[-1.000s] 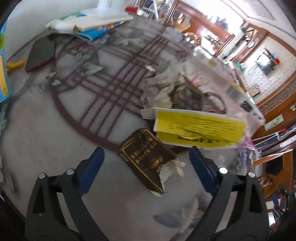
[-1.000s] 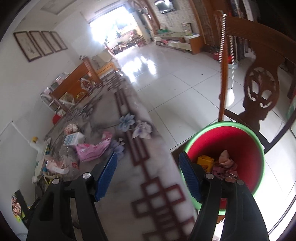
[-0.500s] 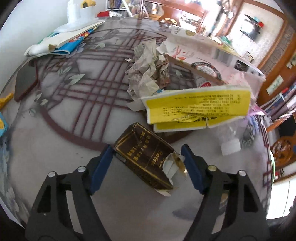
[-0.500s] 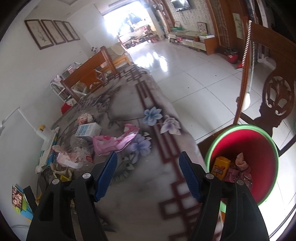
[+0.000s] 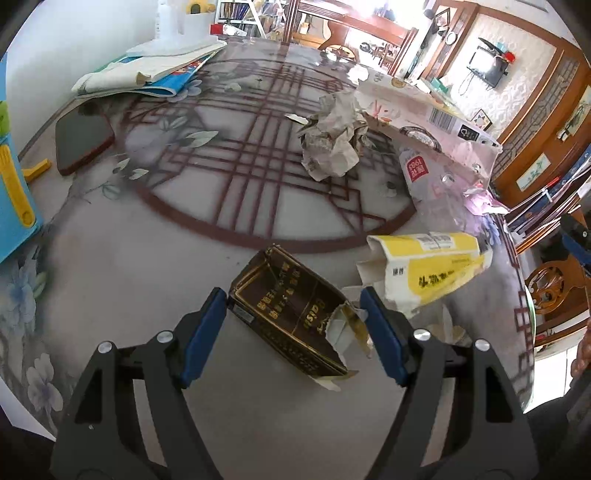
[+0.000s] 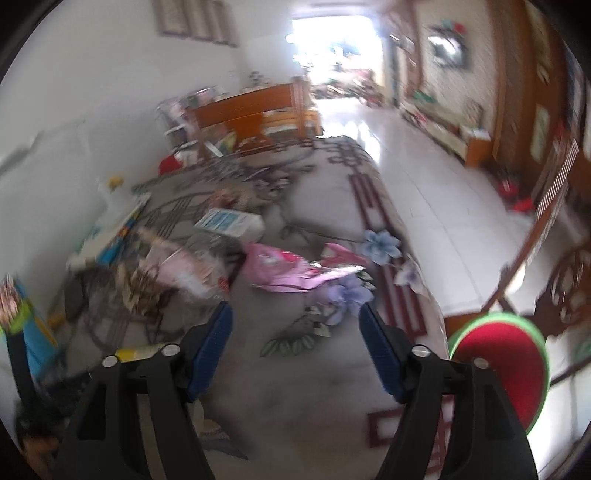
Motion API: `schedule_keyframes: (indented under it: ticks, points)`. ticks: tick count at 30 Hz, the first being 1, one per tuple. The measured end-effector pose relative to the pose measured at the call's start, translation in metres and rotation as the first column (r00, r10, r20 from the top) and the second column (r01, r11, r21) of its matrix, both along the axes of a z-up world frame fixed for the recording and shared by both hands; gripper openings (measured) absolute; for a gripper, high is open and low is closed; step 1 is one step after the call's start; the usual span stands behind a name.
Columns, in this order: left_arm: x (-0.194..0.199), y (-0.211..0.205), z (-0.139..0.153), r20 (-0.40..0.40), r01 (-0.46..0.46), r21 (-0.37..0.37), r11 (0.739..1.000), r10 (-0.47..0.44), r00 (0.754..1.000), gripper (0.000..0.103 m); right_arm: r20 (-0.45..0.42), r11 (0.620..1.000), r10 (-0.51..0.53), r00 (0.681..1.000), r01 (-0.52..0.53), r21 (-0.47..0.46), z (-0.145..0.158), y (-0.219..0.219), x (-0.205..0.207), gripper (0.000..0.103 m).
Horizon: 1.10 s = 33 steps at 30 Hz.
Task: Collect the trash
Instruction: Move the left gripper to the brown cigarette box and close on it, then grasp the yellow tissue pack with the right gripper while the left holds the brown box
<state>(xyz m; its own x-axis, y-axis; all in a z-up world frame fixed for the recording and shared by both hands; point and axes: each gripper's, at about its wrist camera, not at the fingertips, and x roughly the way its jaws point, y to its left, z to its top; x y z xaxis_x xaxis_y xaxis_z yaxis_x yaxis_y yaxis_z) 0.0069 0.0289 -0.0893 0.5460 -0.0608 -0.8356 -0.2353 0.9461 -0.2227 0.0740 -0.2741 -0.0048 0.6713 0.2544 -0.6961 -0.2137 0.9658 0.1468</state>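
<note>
Ahead of the hand-held gripper, a white wall (image 6: 122, 92) carries framed pictures (image 6: 199, 18); beyond it a bright doorway (image 6: 336, 40) floods the glossy tiled floor (image 6: 436, 192). A wooden bench (image 6: 255, 110), blurred, possibly a bed frame, stands farther off; a carved wooden chair (image 6: 554, 280) stands right

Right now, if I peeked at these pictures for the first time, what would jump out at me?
A torn dark brown box with gold letters sits between the blue pads of the left tongs, tilted up off the patterned table. Just to its right lies a crumpled yellow and white packet. In the right wrist view, a red bin with a green rim stands on the floor beside the table, to the right of the empty right tongs, whose jaws are opening.
</note>
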Motion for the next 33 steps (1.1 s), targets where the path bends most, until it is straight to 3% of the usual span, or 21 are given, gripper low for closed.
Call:
schedule_keyframes:
  ticks: [2, 7, 10, 13, 17, 20, 24, 27, 30, 32, 33]
  points:
    - [-0.002, 0.002, -0.002, 0.0, -0.008, -0.009, 1.0, 0.008, 1.0, 0.073, 0.032, 0.997, 0.079, 0.996, -0.078, -0.029, -0.002, 0.017, -0.004, 0.085]
    - [-0.002, 0.013, -0.01, -0.016, -0.04, -0.087, 0.995, 0.039, 0.999, 0.073, 0.102, 0.955, 0.253, 0.962, -0.232, -0.183, -0.001, 0.065, -0.016, 0.088]
    - [-0.002, 0.014, -0.009, -0.015, -0.042, -0.119, 0.992, 0.041, 0.999, 0.073, 0.074, 0.914, 0.351, 0.933, -0.325, -0.243, 0.001, 0.092, -0.021, 0.088]
    - [-0.002, 0.015, -0.008, -0.011, -0.04, -0.147, 0.988, 0.038, 0.999, 0.073, -0.02, 0.844, 0.459, 0.888, -0.444, -0.302, -0.007, 0.126, -0.016, 0.088]
    - [-0.003, 0.022, -0.007, -0.005, -0.059, -0.173, 0.983, 0.059, 0.998, 0.073, -0.18, 0.694, 0.593, 0.785, -0.611, -0.381, -0.031, 0.171, -0.015, 0.088]
    - [-0.005, 0.03, -0.007, 0.0, -0.083, -0.205, 0.975, 0.085, 0.996, 0.073, -0.286, 0.55, 0.652, 0.702, -0.698, -0.459, -0.052, 0.196, -0.024, 0.088]
    - [-0.005, 0.036, -0.003, 0.017, -0.096, -0.223, 0.97, 0.102, 0.995, 0.073, -0.399, 0.438, 0.649, 0.647, -0.747, -0.5, -0.082, 0.211, -0.022, 0.087]
    - [-0.005, 0.036, -0.002, 0.019, -0.092, -0.231, 0.969, 0.099, 0.995, 0.073, -0.439, 0.412, 0.64, 0.63, -0.764, -0.496, -0.095, 0.218, -0.02, 0.086]
    - [-0.004, 0.038, -0.002, 0.021, -0.095, -0.241, 0.966, 0.103, 0.994, 0.073, -0.438, 0.408, 0.642, 0.629, -0.764, -0.5, -0.098, 0.219, -0.02, 0.076]
    - [-0.004, 0.038, -0.002, 0.021, -0.098, -0.244, 0.965, 0.107, 0.994, 0.073, -0.432, 0.413, 0.647, 0.628, -0.765, -0.494, -0.097, 0.221, -0.022, 0.057]
    - [-0.004, 0.038, -0.003, 0.022, -0.098, -0.245, 0.965, 0.107, 0.994, 0.073, -0.426, 0.42, 0.648, 0.632, -0.762, -0.493, -0.096, 0.222, -0.023, 0.052]
